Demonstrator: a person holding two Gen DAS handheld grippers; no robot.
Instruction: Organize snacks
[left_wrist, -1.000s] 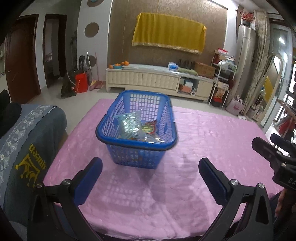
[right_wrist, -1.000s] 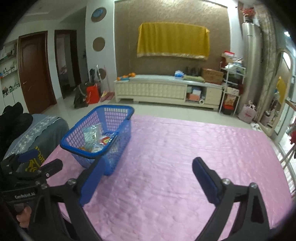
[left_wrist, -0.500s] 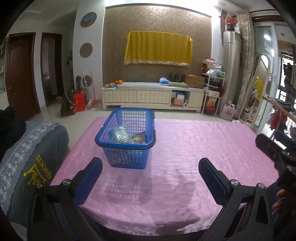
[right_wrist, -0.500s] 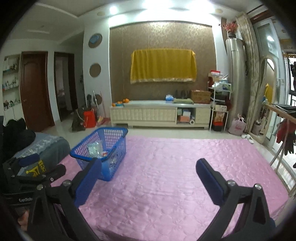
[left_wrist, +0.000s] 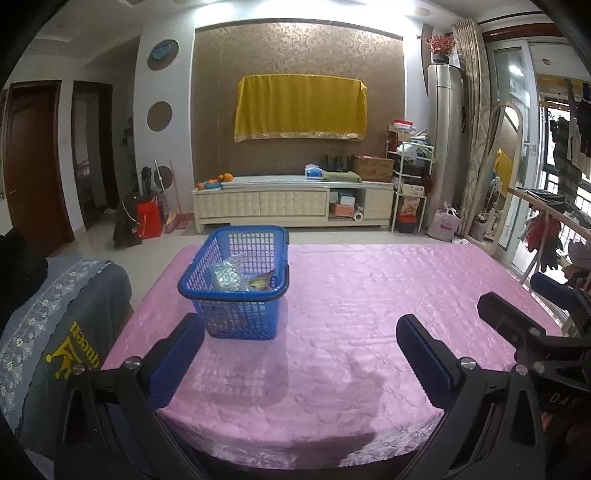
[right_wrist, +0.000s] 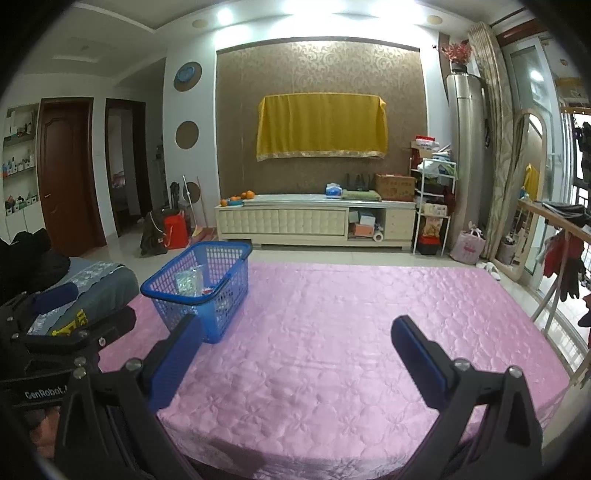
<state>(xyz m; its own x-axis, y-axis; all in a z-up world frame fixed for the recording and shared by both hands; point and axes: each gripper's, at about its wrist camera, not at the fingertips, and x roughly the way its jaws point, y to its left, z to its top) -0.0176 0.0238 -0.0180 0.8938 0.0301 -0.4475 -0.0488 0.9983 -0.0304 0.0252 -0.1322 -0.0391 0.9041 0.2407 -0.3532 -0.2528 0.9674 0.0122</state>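
A blue plastic basket (left_wrist: 236, 291) stands on the left part of the pink tablecloth (left_wrist: 351, 332); it also shows in the right wrist view (right_wrist: 201, 291). Snack packets (left_wrist: 231, 277) lie inside it, one clear and one red and yellow. My left gripper (left_wrist: 299, 347) is open and empty, back near the table's front edge, with the basket ahead and left. My right gripper (right_wrist: 295, 350) is open and empty over the front of the table, the basket to its left. Each gripper shows at the side of the other's view.
A grey cloth-covered seat (left_wrist: 55, 332) stands at the table's left side. A cream TV cabinet (left_wrist: 291, 205) with oranges lines the far wall. A shelf rack (left_wrist: 410, 184), bags and a clothes rail (left_wrist: 554, 221) stand to the right.
Both grippers have pulled back and up away from the basket, which now looks smaller and farther. Both stay open and empty.
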